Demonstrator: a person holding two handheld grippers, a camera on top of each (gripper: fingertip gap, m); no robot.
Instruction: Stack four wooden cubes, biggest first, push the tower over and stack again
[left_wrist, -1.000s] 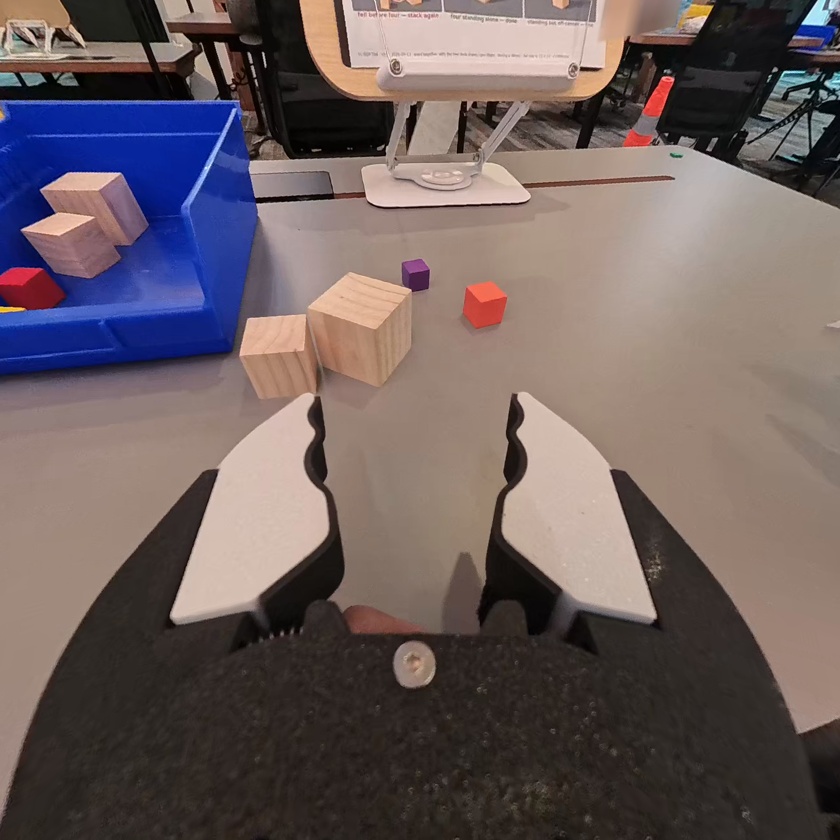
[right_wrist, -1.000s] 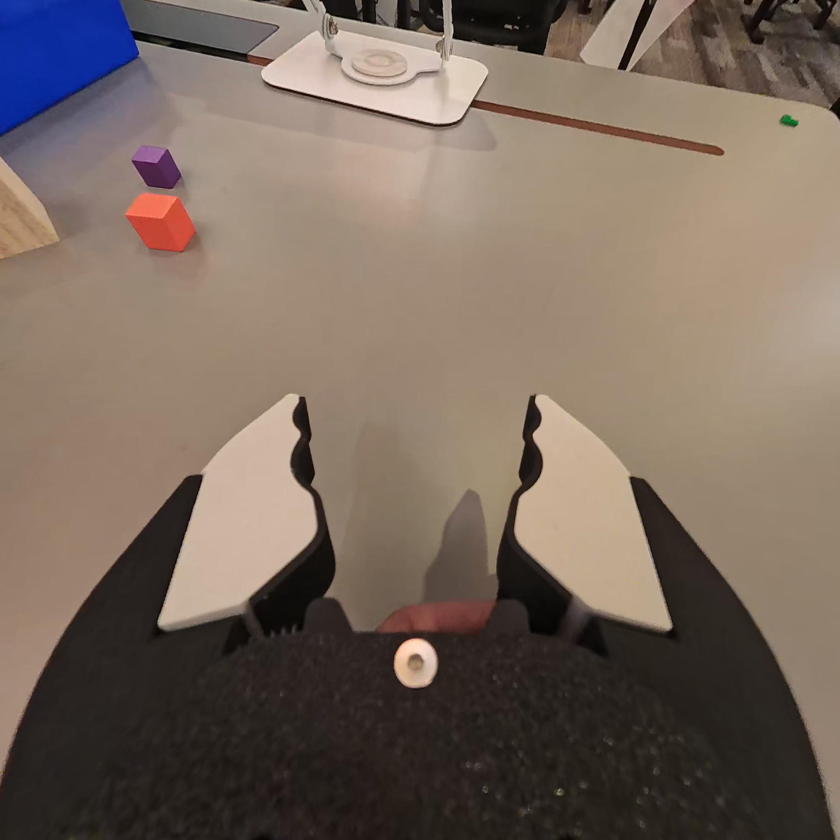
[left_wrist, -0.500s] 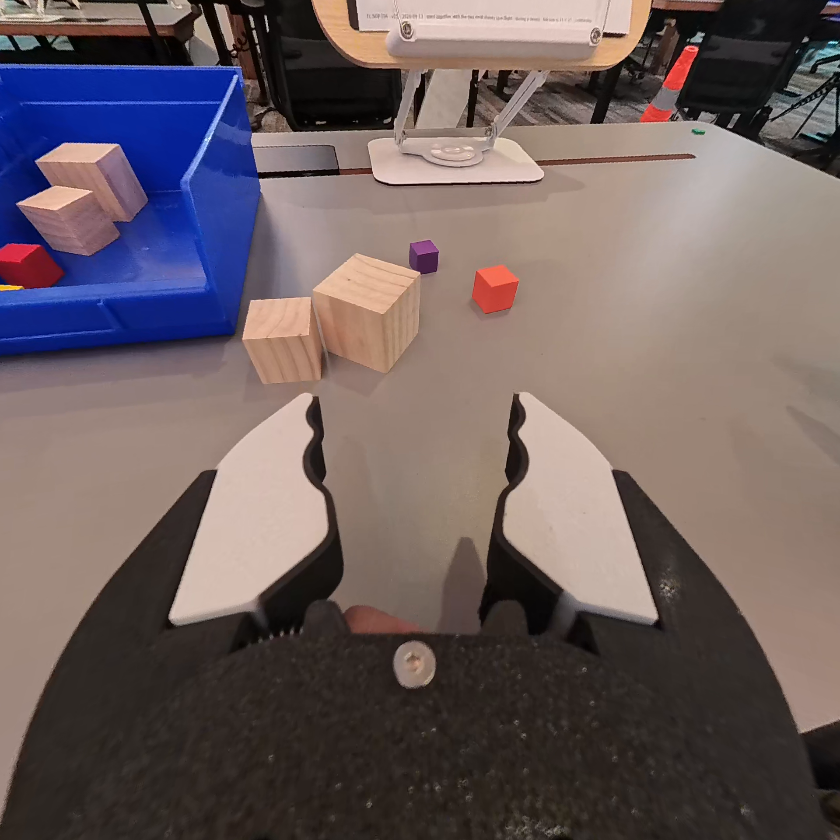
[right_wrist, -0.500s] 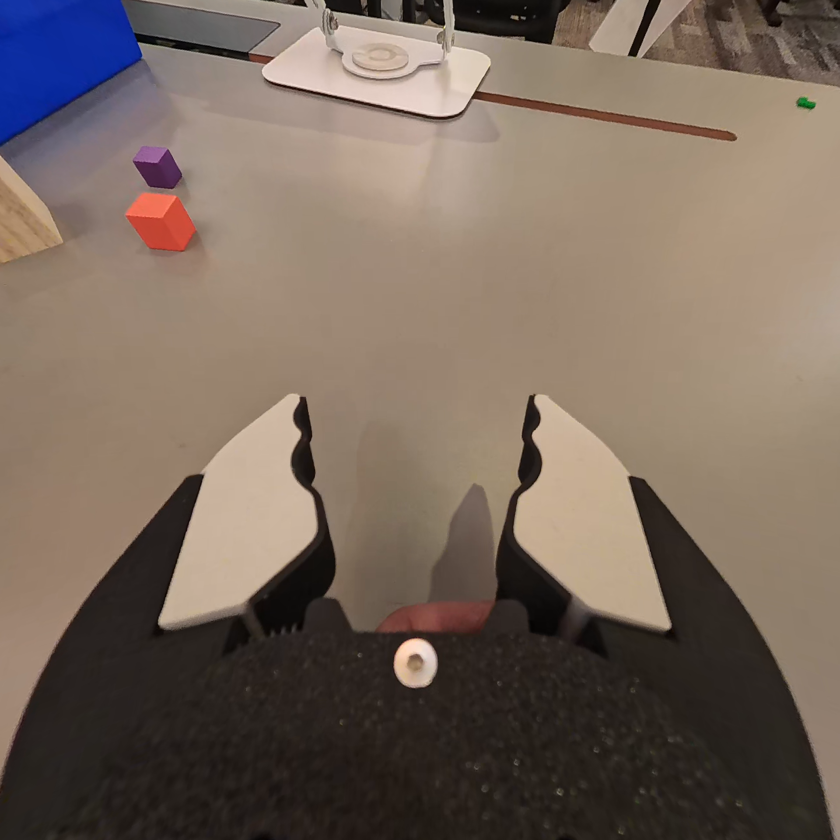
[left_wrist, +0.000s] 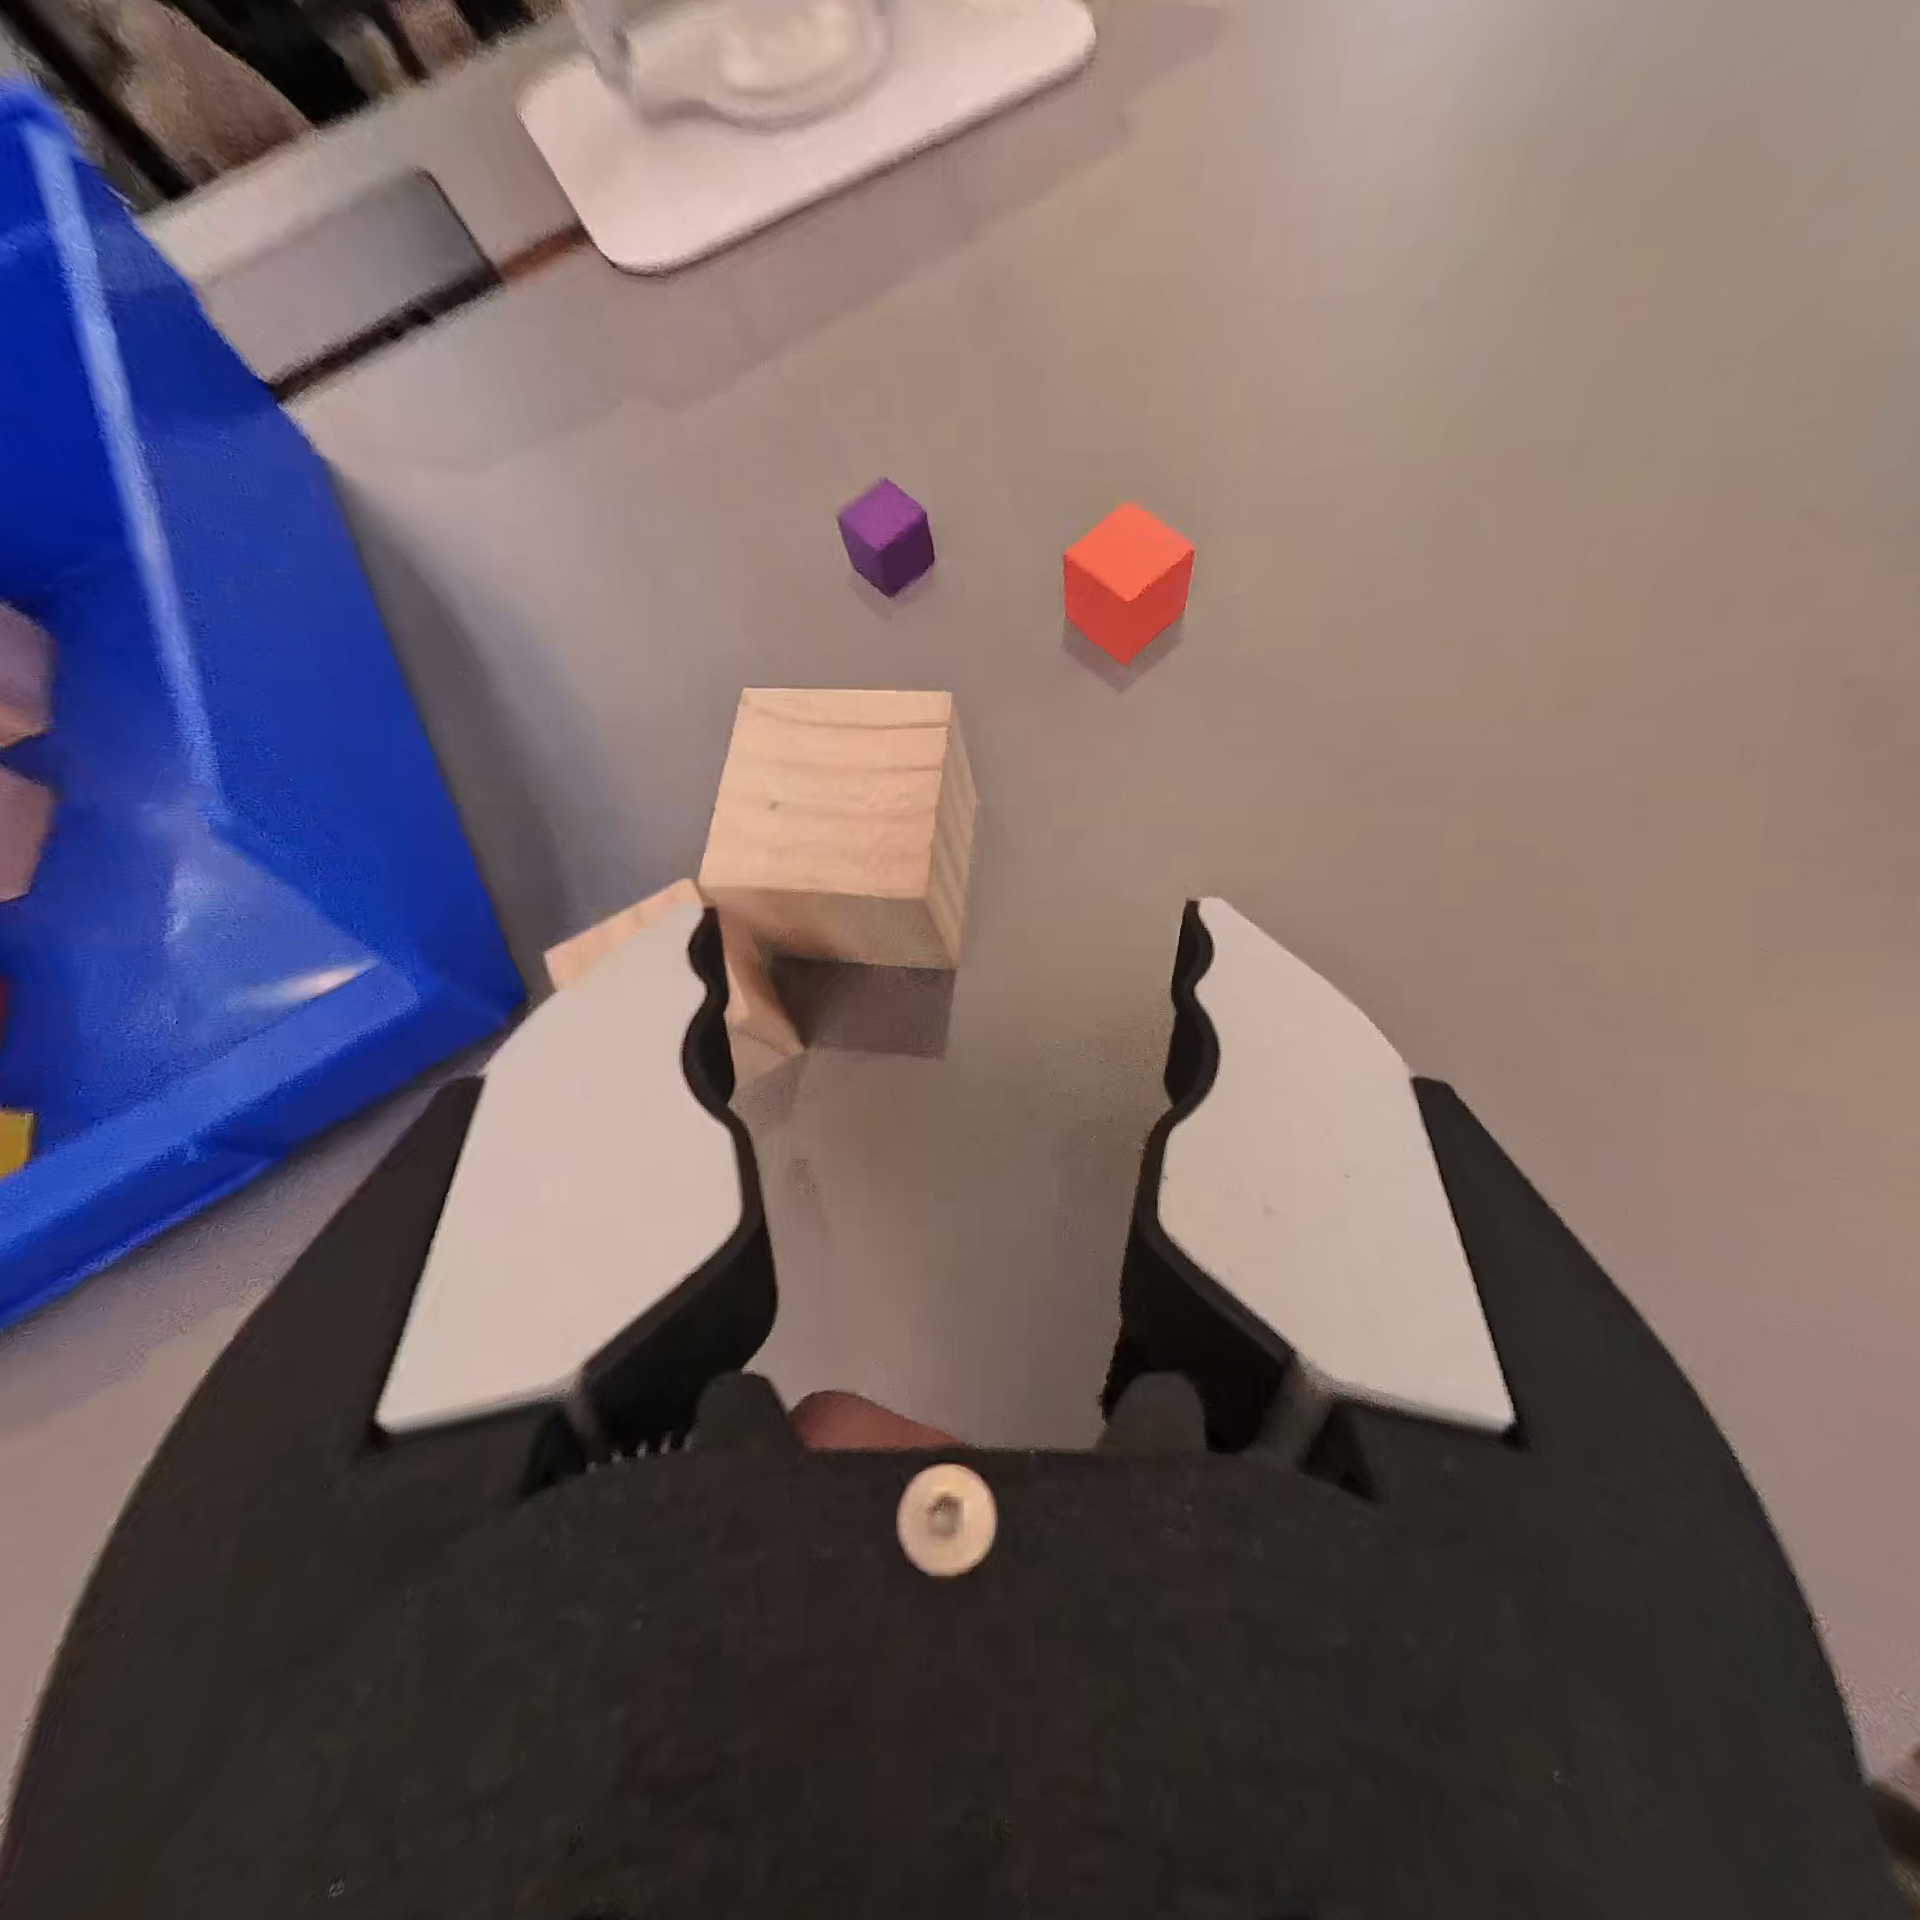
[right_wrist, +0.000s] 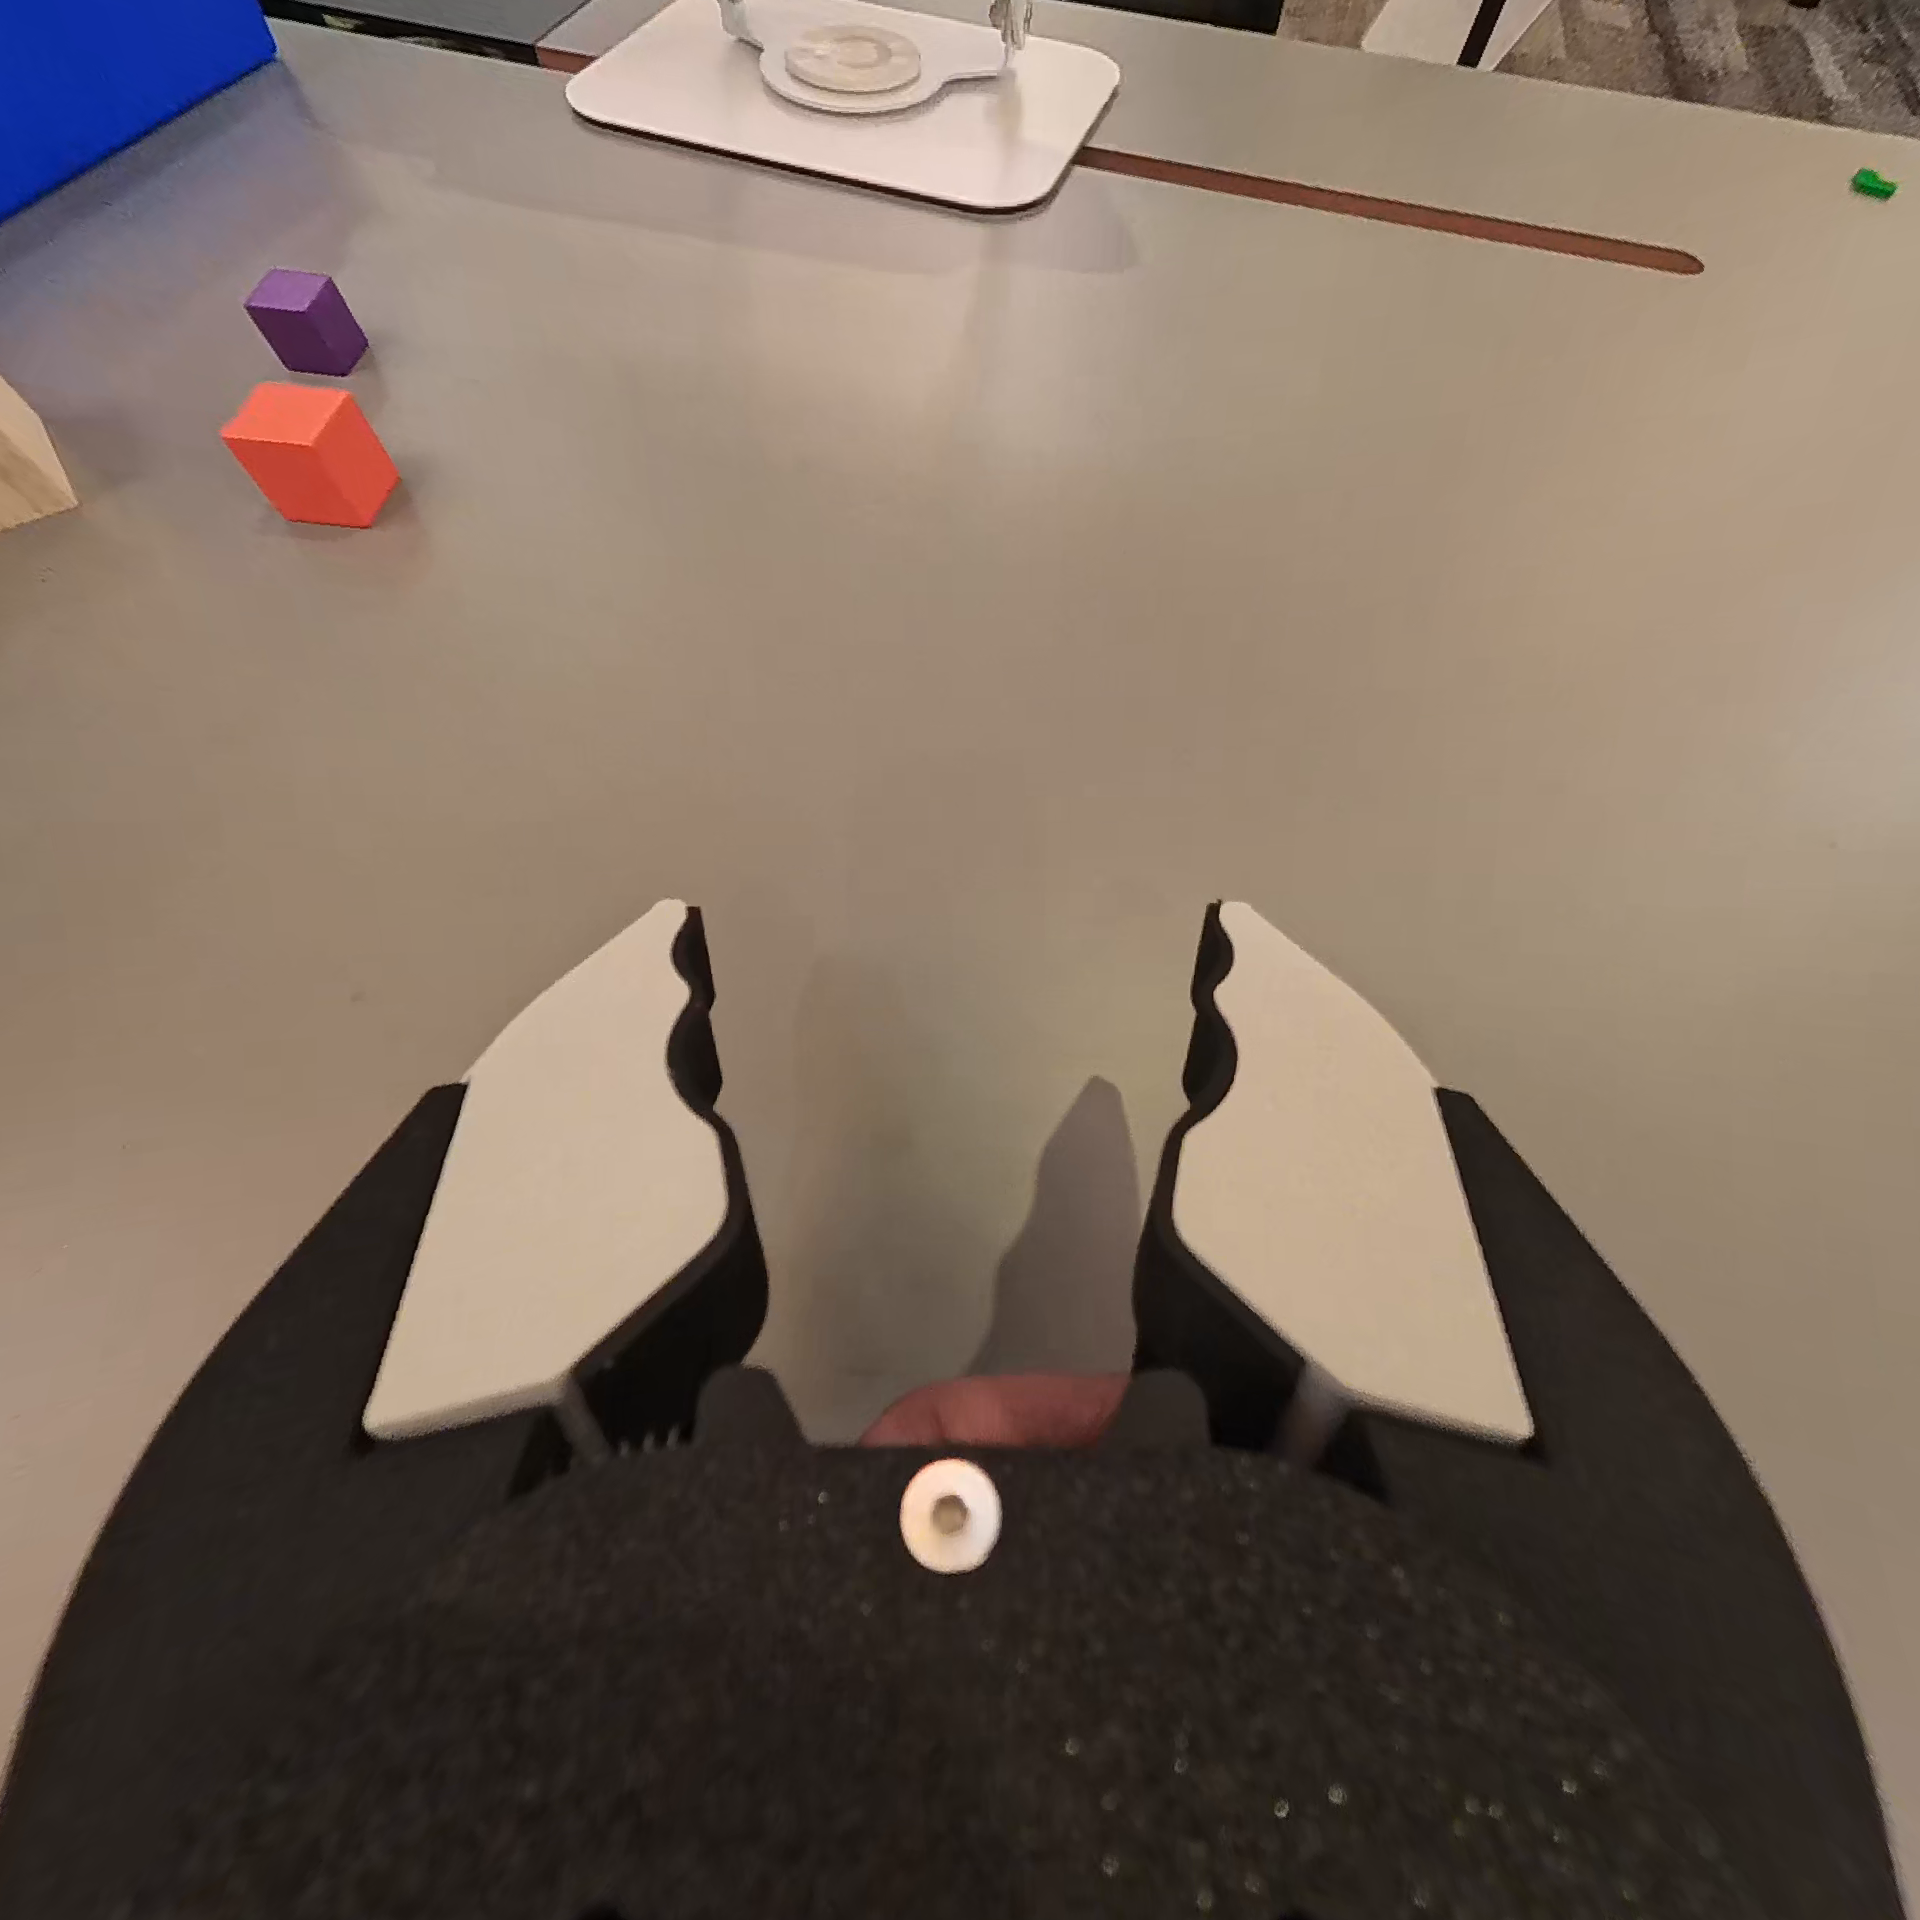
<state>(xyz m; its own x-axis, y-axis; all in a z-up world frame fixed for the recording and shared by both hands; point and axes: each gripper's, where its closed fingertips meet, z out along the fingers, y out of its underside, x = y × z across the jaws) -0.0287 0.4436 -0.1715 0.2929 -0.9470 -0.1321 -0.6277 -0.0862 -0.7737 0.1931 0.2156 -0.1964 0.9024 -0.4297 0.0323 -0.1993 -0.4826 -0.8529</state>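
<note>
Left tool (left_wrist: 945, 914) agape before big cube (left_wrist: 831, 821), blue bin (left_wrist: 239, 831) just left

Four cubes on the surface (left_wrist: 1455, 935): biggest cube (left_wrist: 831, 821) just ahead of the left claw (left_wrist: 940, 920), second cube (left_wrist: 623, 935) touching its left, two small cubes (left_wrist: 885, 535) (left_wrist: 1127, 580) behind, bin (left_wrist: 260, 831) at left, stand base (right_wrist: 847, 99) at back.
</note>
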